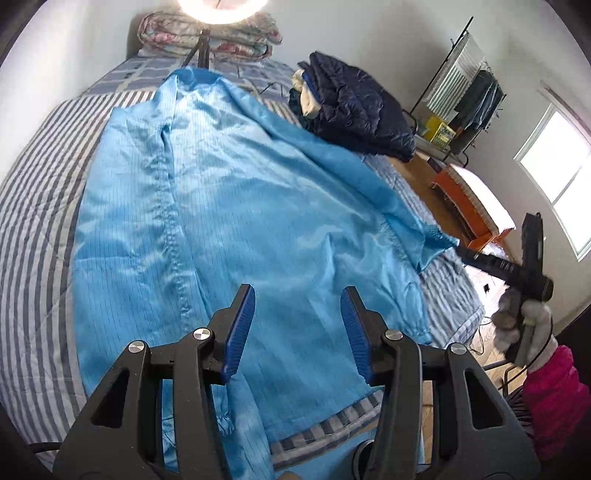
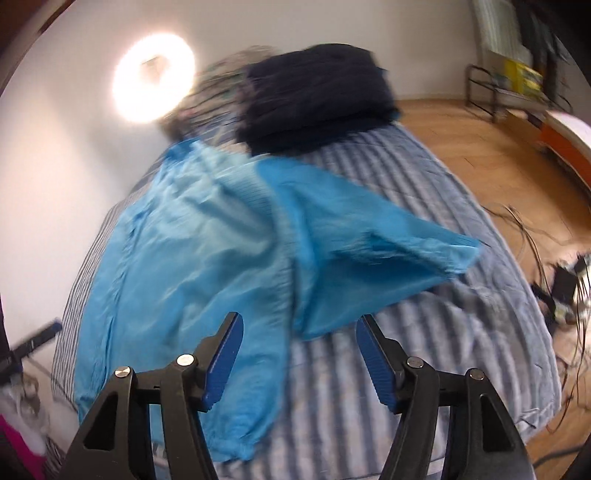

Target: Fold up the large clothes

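- The left claw (image 1: 297,332) hangs above the near hem of the light blue garment (image 1: 221,206), its blue-padded fingers (image 1: 240,332) spread wide with nothing between them; it is released
- The right claw (image 2: 299,356) points down toward the bed, its pads (image 2: 376,362) also apart and gripping nothing, poised over the garment's (image 2: 192,251) edge and the bare striped bedspread (image 2: 406,350)
- In the left wrist view the right claw (image 1: 461,251) shows from the side at the far right, held by a gloved hand (image 1: 524,325) with a pink sleeve (image 1: 554,402) behind it; its tip sits just beside the garment's sleeve cuff (image 1: 439,240), and I cannot tell from there whether it touches
- The garment lies spread along the striped bedspread (image 1: 33,229), collar toward the far end, one sleeve (image 2: 388,251) stretched out to the right side
- A folded dark navy padded jacket (image 1: 362,107) rests on the bed beyond the garment, near the far right corner
- A folded floral quilt (image 1: 207,33) sits at the head of the bed, partly washed out by a bright ring light (image 2: 153,77)
- The right wrist view is motion-blurred, so fabric detail and the floor clutter (image 2: 565,288) are hard to make out
- The garment's near hem is hidden behind the left claw's body
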`<action>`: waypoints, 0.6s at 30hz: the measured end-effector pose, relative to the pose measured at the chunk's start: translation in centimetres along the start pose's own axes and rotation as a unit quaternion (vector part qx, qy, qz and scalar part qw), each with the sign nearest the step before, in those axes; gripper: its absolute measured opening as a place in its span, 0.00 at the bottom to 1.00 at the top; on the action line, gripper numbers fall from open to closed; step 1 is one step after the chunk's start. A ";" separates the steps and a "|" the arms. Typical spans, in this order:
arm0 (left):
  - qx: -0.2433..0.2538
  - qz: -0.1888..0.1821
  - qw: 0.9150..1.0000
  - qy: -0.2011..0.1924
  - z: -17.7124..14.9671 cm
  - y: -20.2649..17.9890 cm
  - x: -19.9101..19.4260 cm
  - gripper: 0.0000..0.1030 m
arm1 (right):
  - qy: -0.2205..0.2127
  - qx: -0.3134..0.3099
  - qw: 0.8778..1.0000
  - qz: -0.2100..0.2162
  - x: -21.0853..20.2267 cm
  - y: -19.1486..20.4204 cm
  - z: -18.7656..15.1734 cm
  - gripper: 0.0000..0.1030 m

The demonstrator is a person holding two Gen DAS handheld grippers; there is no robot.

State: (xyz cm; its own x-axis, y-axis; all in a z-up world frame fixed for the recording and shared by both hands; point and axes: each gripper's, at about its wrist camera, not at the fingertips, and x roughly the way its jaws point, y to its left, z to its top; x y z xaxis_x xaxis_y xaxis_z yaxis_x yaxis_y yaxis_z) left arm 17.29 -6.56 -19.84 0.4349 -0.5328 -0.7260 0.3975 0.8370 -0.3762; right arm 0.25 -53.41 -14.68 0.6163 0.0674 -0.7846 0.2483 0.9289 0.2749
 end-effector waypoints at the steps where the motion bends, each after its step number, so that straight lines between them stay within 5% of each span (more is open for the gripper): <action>1: -0.001 0.002 1.000 0.005 -0.1 0.3 0.3 0.48 | 0.001 0.025 1.000 0.003 0.1 -1.5 0.4 0.66; 11: -0.016 0.008 1.000 0.008 -0.2 1.3 1.3 0.48 | -0.006 0.213 0.977 0.010 2.5 -11.8 2.8 0.71; 18: 0.018 0.015 0.999 0.026 -0.8 0.0 2.3 0.48 | 0.006 0.257 0.966 0.011 5.5 -14.5 4.0 0.71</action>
State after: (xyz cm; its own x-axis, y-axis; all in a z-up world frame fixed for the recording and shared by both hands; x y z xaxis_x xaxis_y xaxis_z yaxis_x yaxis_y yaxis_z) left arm 17.70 -7.66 -21.97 0.4053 -0.4998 -0.7655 0.4137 0.8470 -0.3339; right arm 3.01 -67.99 -20.83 0.6177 0.0912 -0.7811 0.5759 0.6240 0.5282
